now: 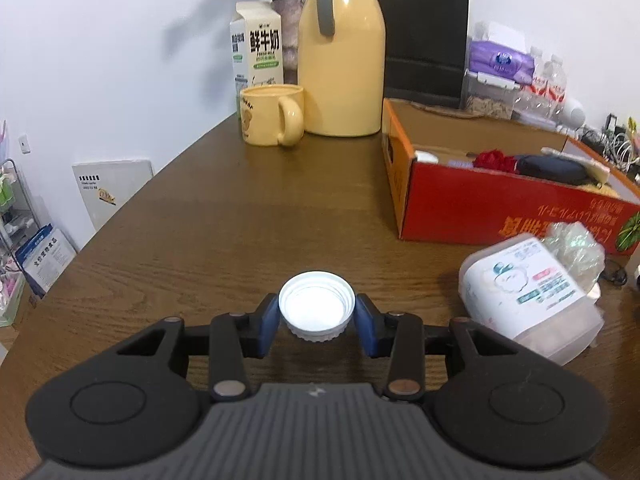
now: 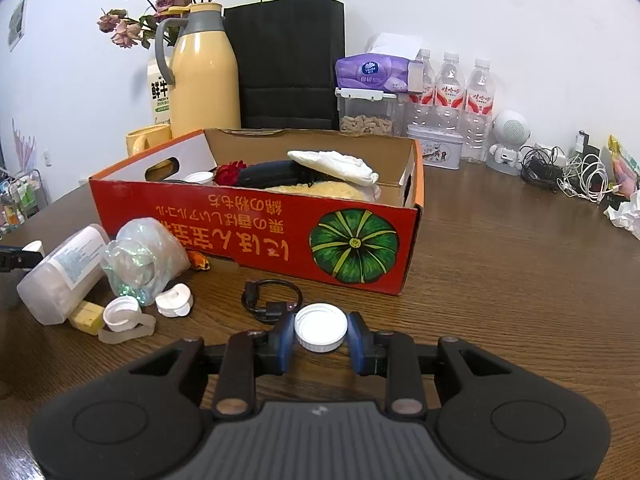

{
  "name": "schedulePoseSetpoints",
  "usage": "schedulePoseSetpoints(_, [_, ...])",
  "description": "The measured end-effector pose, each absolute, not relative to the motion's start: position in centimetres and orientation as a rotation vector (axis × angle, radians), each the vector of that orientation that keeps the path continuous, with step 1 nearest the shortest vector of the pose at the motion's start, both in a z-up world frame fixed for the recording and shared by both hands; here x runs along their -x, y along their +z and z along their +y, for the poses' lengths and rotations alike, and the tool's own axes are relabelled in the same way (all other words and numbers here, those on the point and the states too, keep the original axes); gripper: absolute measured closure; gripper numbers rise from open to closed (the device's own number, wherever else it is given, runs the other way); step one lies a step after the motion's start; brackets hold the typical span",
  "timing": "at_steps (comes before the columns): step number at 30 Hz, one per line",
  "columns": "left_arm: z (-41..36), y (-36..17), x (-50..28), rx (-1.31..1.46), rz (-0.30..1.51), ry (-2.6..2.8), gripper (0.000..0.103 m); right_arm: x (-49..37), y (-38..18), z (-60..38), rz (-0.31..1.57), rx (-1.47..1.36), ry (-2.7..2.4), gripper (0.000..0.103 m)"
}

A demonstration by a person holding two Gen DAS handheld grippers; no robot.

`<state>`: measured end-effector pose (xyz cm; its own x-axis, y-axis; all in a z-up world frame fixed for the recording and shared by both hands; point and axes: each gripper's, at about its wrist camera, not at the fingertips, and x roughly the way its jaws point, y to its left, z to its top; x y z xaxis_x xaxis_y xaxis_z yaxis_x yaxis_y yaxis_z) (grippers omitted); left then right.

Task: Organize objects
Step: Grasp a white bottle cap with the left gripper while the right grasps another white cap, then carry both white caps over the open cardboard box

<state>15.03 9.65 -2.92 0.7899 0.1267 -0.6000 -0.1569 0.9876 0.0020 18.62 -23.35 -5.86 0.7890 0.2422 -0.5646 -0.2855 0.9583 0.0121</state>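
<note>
My left gripper is shut on a white screw lid, open side up, held just above the wooden table. My right gripper is shut on a second white lid, in front of the red cardboard box. The box holds a red flower, a dark pouch and white cloth. A clear plastic jar lies on its side left of the box, next to a crumpled plastic bag; the jar also shows in the left wrist view.
Small white caps, a yellow block and a black cable lie before the box. A yellow mug, yellow thermos, milk carton, black bag, water bottles and cables line the back.
</note>
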Motion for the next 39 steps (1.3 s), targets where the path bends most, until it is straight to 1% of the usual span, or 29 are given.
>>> schedulePoseSetpoints(10, [8.6, 0.1, -15.3, 0.058, 0.541, 0.108, 0.062, -18.2, -5.1, -23.2, 0.555, 0.082, 0.277, 0.076])
schedulePoseSetpoints(17, [6.6, 3.2, -17.1, 0.042, 0.440, 0.043, 0.062, -18.7, -2.5, -22.0, 0.481, 0.102, 0.300, 0.076])
schedulePoseSetpoints(23, [4.2, 5.0, -19.7, 0.032, 0.396, -0.025, 0.062, -20.5, -0.2, -19.2, 0.429, 0.130, 0.350, 0.076])
schedulePoseSetpoints(32, [1.1, 5.6, -24.0, 0.046, 0.371, -0.104, 0.062, -25.1, 0.8, -13.6, 0.415, 0.167, 0.405, 0.076])
schedulePoseSetpoints(39, [0.8, 4.2, -27.8, 0.081, 0.402, -0.092, 0.062, -28.2, -0.1, -12.2, 0.424, 0.121, 0.381, 0.076])
